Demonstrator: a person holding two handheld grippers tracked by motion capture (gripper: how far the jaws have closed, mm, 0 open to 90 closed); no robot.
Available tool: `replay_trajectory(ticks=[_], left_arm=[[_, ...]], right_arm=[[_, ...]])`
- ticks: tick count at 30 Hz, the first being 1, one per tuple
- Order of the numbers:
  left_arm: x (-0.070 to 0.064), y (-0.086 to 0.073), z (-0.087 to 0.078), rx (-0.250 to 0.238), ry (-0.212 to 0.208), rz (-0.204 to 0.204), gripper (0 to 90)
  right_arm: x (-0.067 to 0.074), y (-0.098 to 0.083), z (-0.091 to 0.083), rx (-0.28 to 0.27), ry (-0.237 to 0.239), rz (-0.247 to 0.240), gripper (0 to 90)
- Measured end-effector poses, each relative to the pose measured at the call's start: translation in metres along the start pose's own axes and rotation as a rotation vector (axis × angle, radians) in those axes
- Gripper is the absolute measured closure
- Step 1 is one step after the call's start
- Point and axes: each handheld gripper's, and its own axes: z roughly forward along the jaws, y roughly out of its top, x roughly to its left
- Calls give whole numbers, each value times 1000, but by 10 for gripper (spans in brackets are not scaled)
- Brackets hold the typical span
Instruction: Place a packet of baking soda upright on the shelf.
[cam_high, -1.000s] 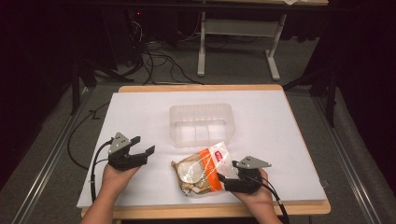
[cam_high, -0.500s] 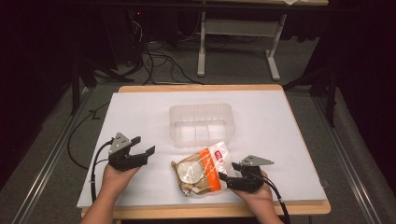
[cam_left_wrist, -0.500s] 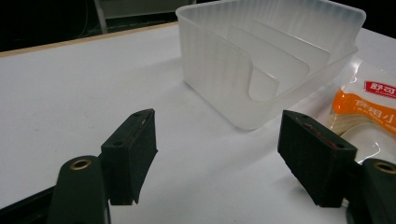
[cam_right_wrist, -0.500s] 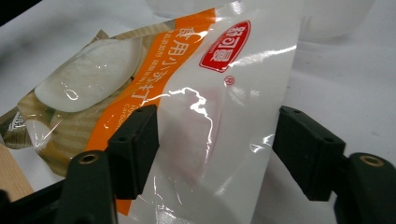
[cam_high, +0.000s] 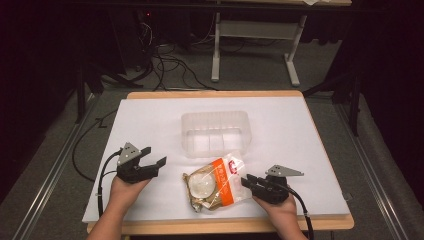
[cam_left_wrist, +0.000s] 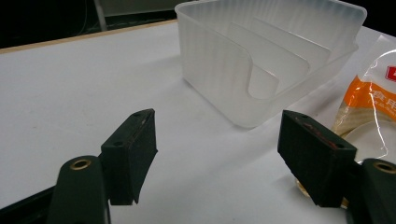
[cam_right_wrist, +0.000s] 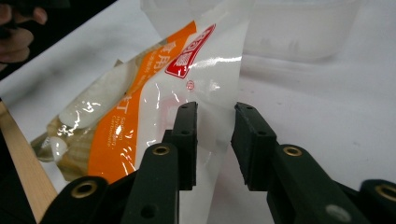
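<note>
The right gripper (cam_right_wrist: 212, 140) has its jaws narrowed around the clear edge of the snack bag (cam_high: 216, 183), not yet clamped. The bag lies near the front table edge, just left of this gripper, long axis running near-left to far-right toward the clear tray (cam_high: 215, 131). The left gripper (cam_high: 150, 160) stands wide open and apart. Since a second ago, the right gripper has advanced onto the bag.

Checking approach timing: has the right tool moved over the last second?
Yes. In the high view the right tool has crept left, toward the snack bag, while the clear bin stayed put. The bag's edge now sits between its jaws.
</note>
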Motion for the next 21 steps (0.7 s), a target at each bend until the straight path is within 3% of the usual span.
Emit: replay_trajectory(ticks=[11, 15, 21], left_arm=[[-1, 0, 0, 6, 1, 0, 287], [-2, 0, 0, 9, 1, 1, 287], [-2, -1, 1, 8, 0, 4, 287]], right_arm=[[12, 10, -16, -102, 58, -50, 854], [21, 12, -18, -139, 91, -65, 787], [35, 13, -16, -141, 100, -119, 726]])
